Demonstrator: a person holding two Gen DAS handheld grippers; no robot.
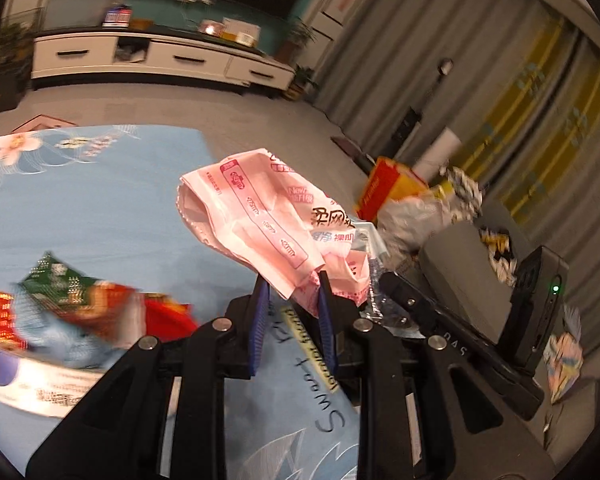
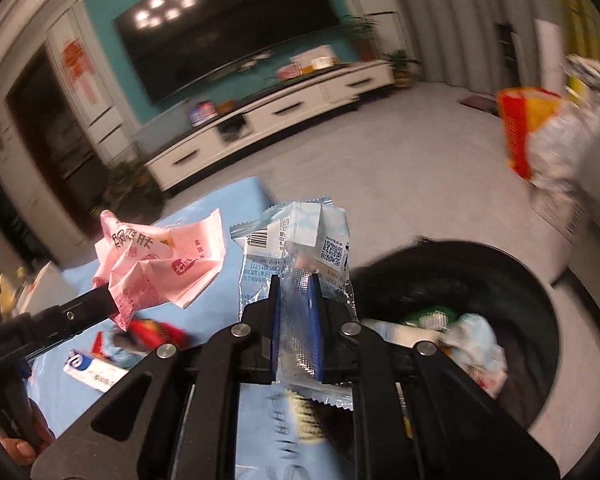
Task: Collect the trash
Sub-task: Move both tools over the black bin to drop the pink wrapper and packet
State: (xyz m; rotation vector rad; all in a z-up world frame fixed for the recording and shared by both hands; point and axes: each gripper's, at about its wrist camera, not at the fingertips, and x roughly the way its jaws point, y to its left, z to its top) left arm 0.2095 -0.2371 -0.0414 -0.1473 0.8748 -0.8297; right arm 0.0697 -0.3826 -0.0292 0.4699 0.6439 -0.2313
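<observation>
My left gripper (image 1: 293, 282) is shut on a crumpled pink wrapper (image 1: 260, 216) and holds it above the blue cloth (image 1: 80, 208). The same pink wrapper (image 2: 160, 264) and the left gripper's finger show at the left of the right wrist view. My right gripper (image 2: 297, 280) is shut on a clear and pale-blue plastic wrapper (image 2: 296, 240), held up beside a round dark trash bin (image 2: 532, 280) at the right. The bin holds several wrappers (image 2: 472, 340). More trash lies on the cloth: a red and green packet (image 1: 80, 296) and a white and blue packet (image 1: 28, 380).
A red and yellow box (image 1: 384, 188) with crumpled bags sits on a grey sofa (image 1: 460, 276) at the right. A white TV cabinet (image 1: 160, 60) and a television (image 2: 228, 28) stand across the grey floor. Curtains (image 1: 440, 60) hang at the right.
</observation>
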